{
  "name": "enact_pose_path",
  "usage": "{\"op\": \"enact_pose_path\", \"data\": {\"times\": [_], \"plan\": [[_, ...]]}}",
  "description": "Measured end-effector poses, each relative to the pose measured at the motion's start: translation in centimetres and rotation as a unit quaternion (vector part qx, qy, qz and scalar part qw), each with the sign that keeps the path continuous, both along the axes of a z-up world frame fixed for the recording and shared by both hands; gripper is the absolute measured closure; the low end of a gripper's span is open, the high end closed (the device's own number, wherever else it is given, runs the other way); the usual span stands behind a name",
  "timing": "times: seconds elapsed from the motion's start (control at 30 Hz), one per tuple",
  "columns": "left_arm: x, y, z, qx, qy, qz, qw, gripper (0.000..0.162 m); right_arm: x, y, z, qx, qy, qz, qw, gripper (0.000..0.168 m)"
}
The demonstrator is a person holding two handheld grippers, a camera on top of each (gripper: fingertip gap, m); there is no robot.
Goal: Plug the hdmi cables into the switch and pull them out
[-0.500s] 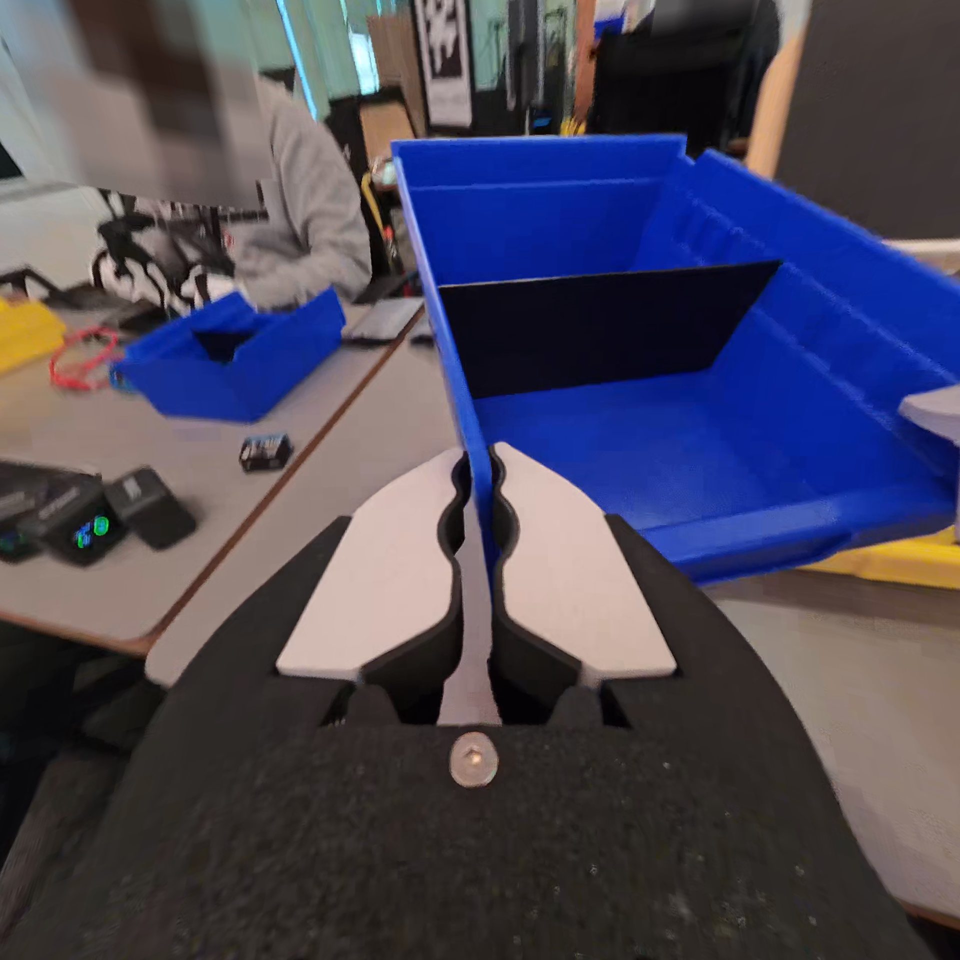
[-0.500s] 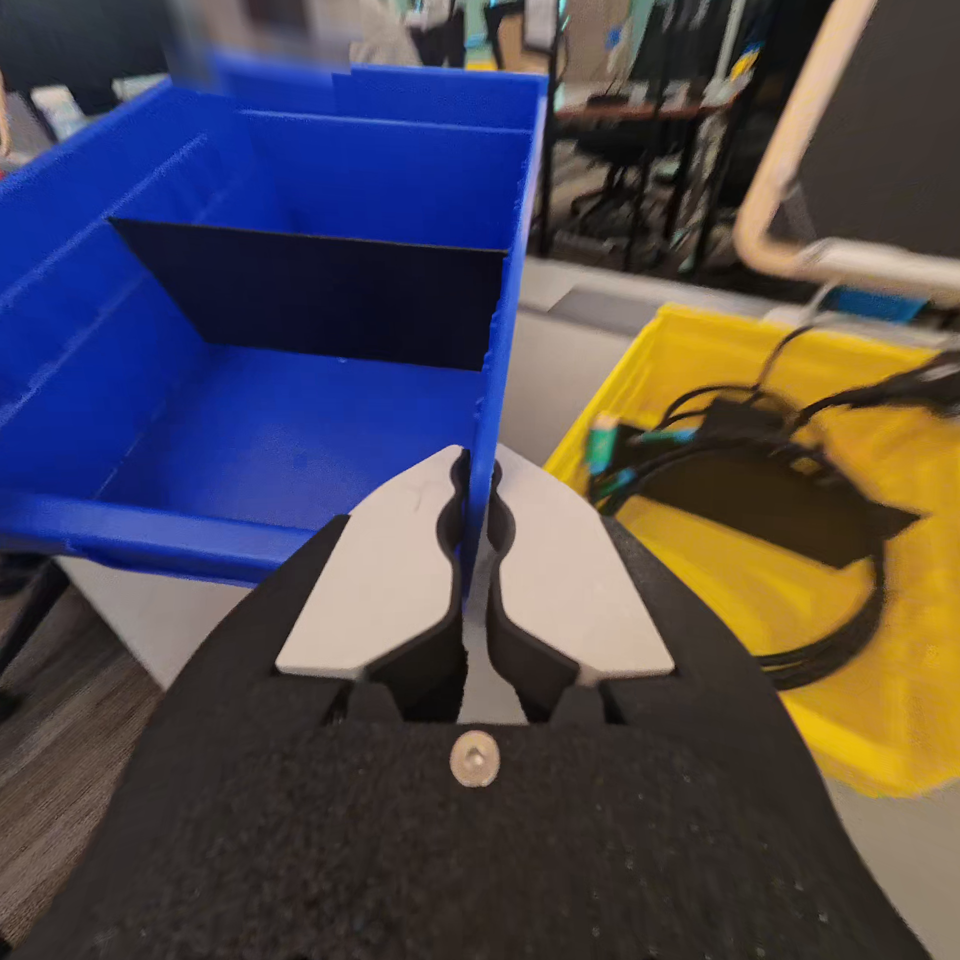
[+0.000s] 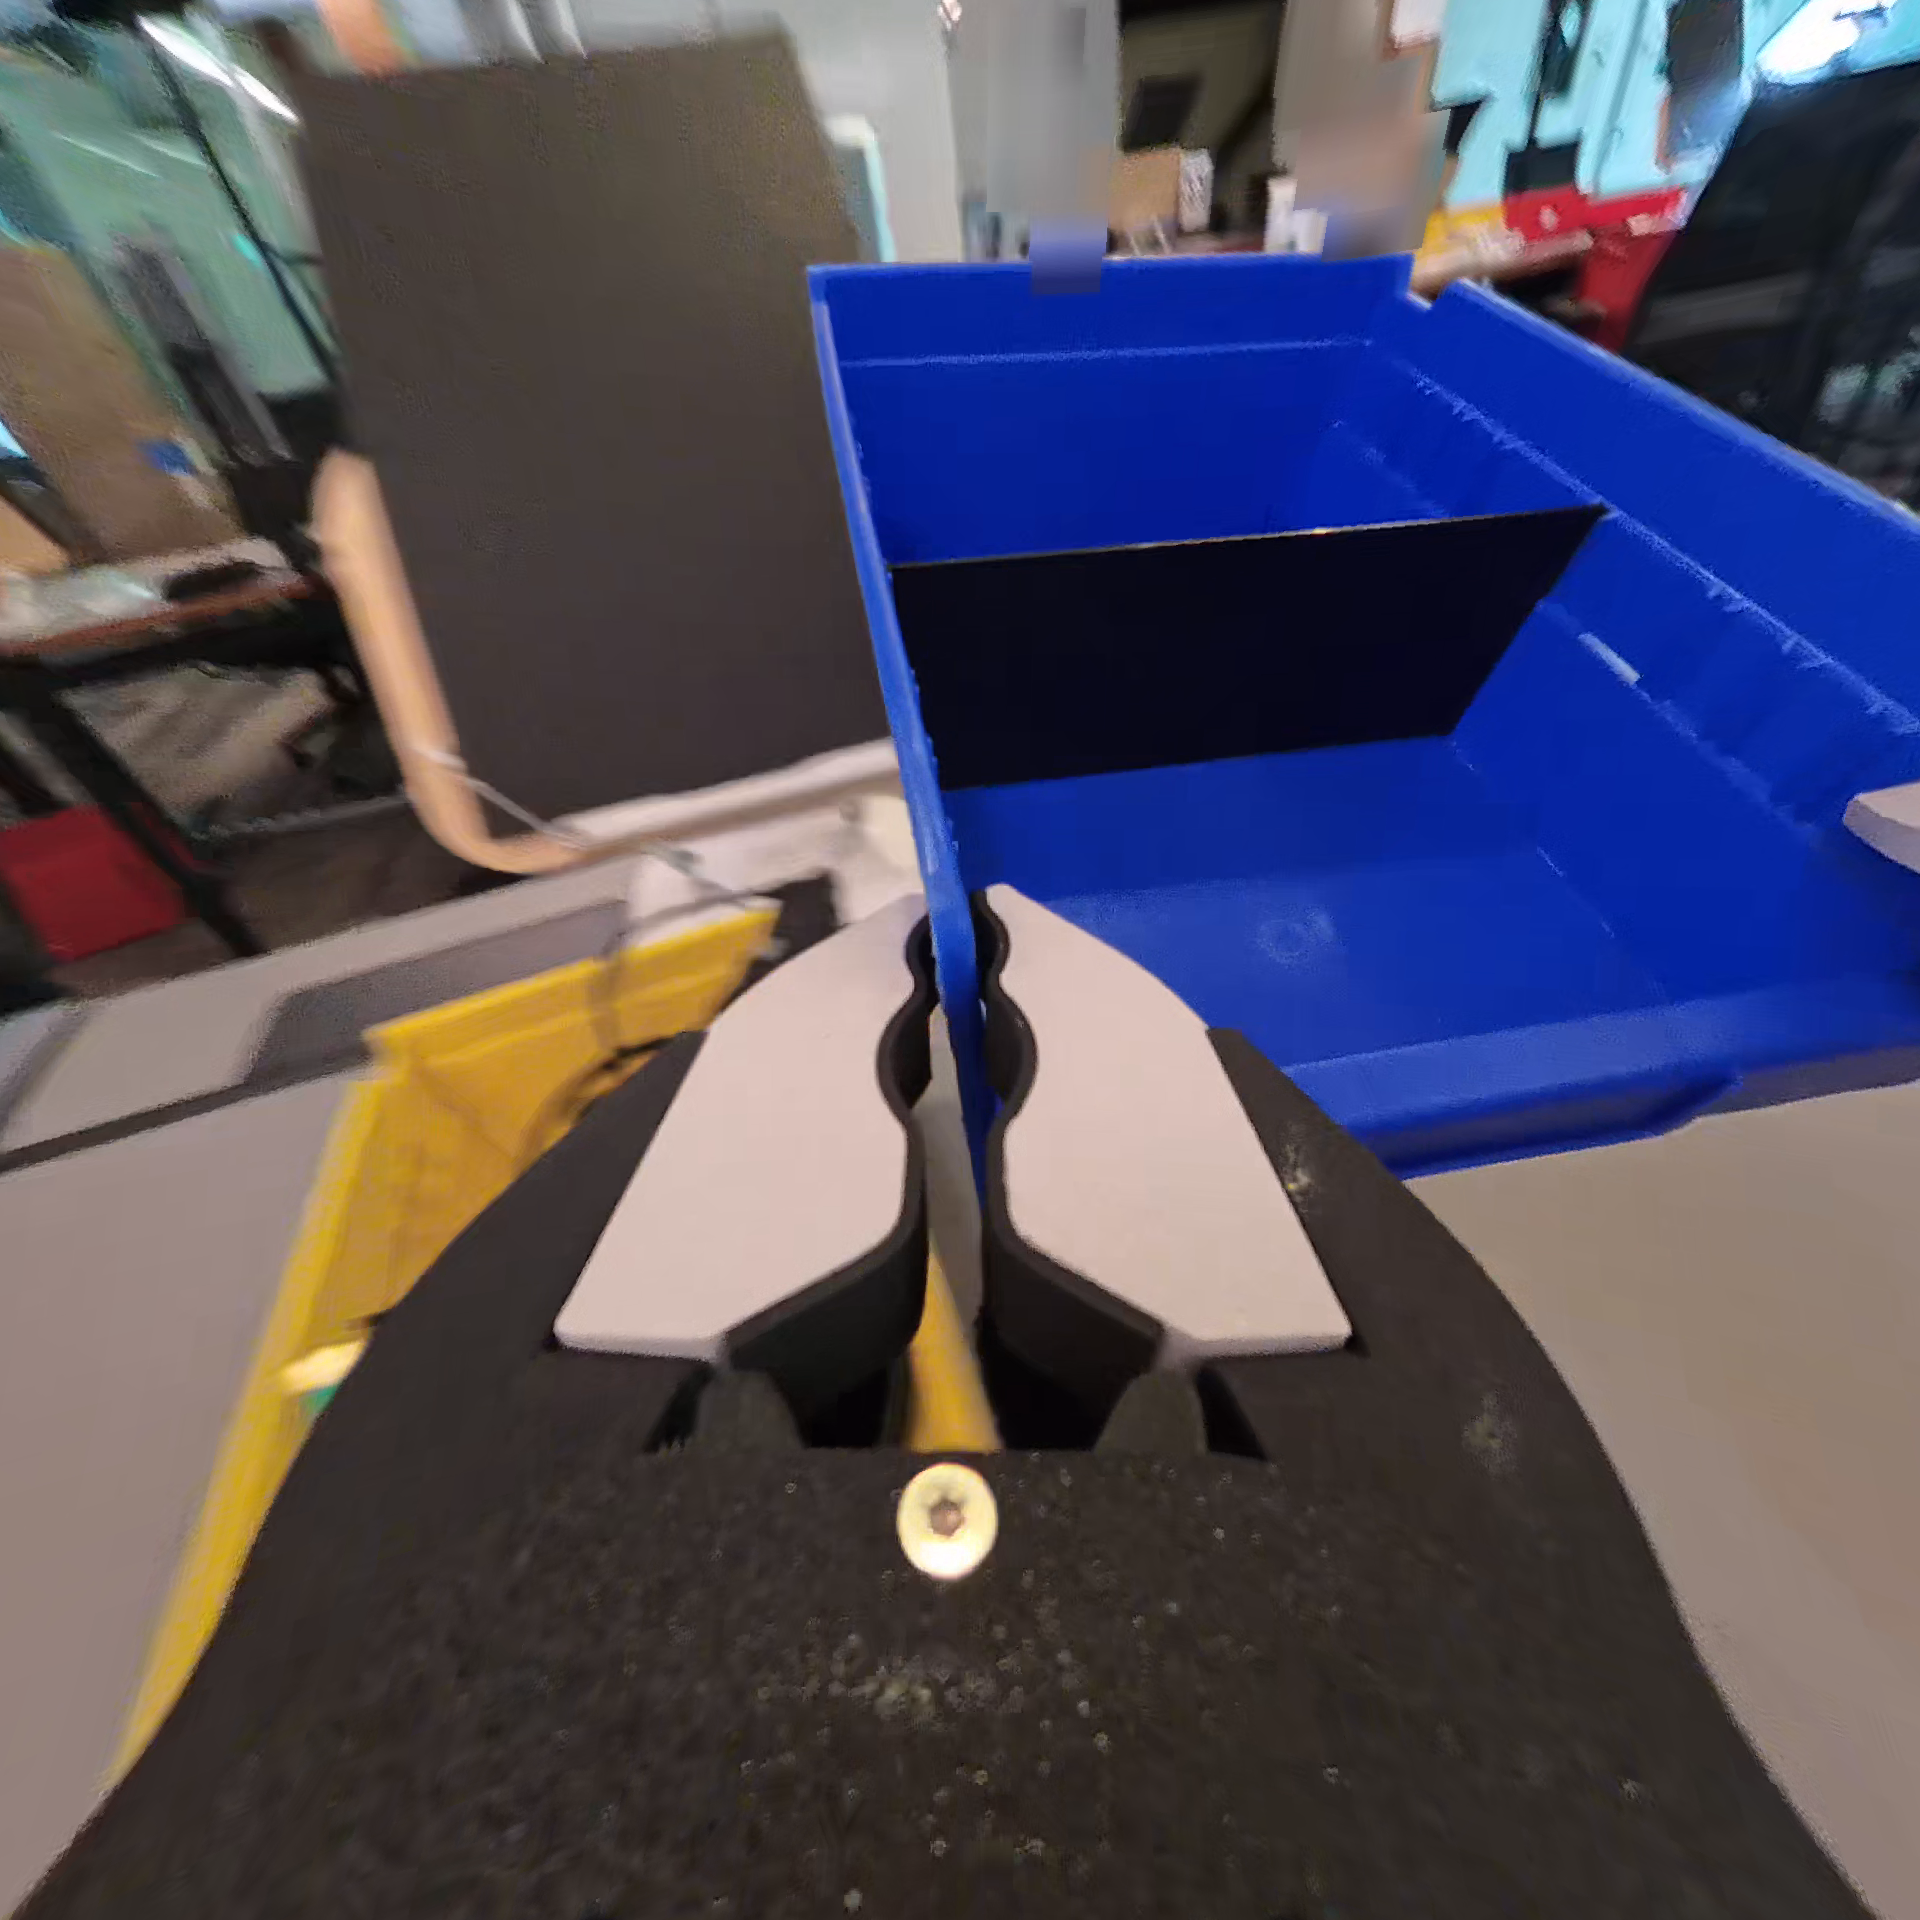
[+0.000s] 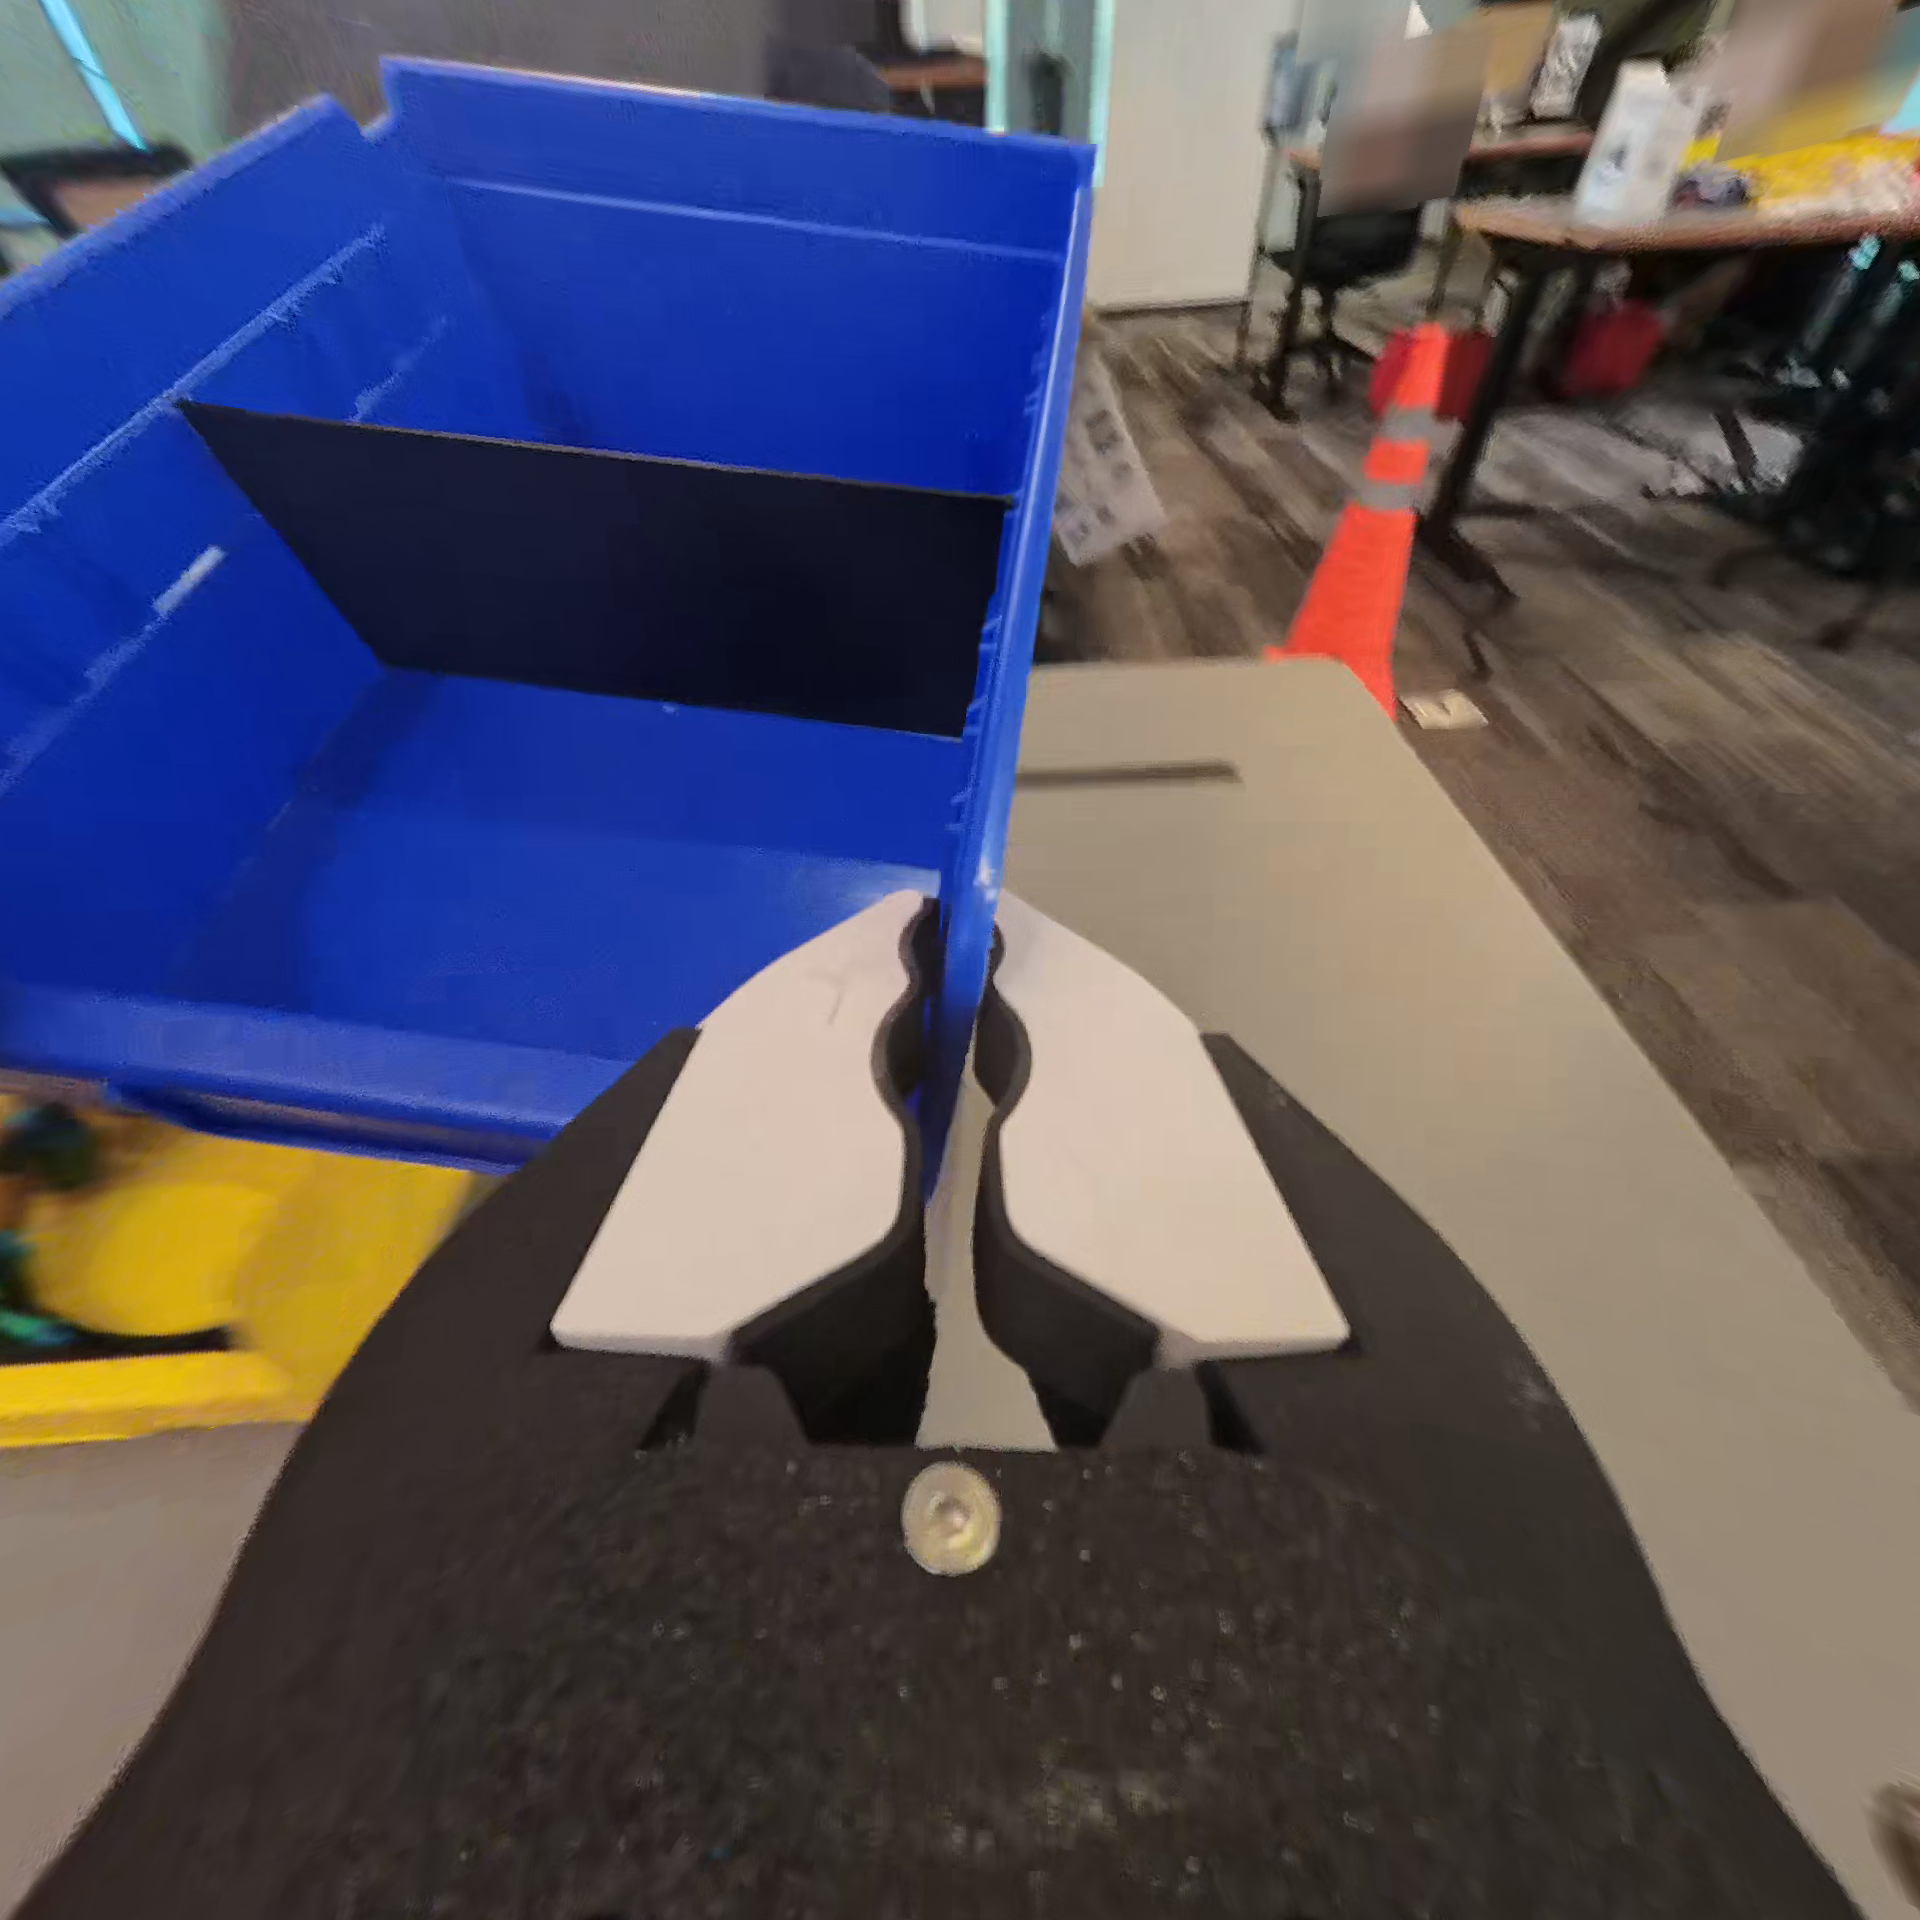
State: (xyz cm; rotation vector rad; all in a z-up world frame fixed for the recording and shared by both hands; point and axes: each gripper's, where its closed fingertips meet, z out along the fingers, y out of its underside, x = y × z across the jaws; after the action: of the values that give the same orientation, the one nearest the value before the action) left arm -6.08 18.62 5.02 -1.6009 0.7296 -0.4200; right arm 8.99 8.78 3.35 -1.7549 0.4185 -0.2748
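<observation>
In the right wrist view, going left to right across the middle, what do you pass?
Yellow plastic bin → blue plastic bin with a dark divider → right gripper clamped on the blue bin's side wall → grey tabletop → orange traffic cone.

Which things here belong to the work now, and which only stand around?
In use:
- left gripper
- right gripper
- blue bin, held by both side walls
- yellow bin

Standing around:
- orange cone
- grey table

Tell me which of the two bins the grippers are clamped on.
The blue bin. The left gripper pinches one side wall and the right gripper the opposite one. The yellow bin sits lower on the table, ungripped.
</observation>
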Motion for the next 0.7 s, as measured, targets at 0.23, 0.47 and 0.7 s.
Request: {"op": "enact_pose_path", "data": {"times": [0.23, 0.47, 0.7], "plan": [[12.8, -5.0, -15.2, -0.15, 0.08, -0.048, 0.984, 0.157, 13.2, -6.1, -13.8, -0.167, 0.053, 0.007, 0.985, 0.163], [15.1, -7.9, -17.9, -0.103, 0.093, -0.079, 0.987, 0.151, 17.4, -6.3, -17.1, -0.152, 0.119, -0.005, 0.981, 0.165], [15.3, -7.3, -17.9, -0.112, 0.094, -0.11, 0.983, 0.146, 18.2, -4.6, -17.3, -0.146, 0.1, -0.019, 0.984, 0.162]]}}
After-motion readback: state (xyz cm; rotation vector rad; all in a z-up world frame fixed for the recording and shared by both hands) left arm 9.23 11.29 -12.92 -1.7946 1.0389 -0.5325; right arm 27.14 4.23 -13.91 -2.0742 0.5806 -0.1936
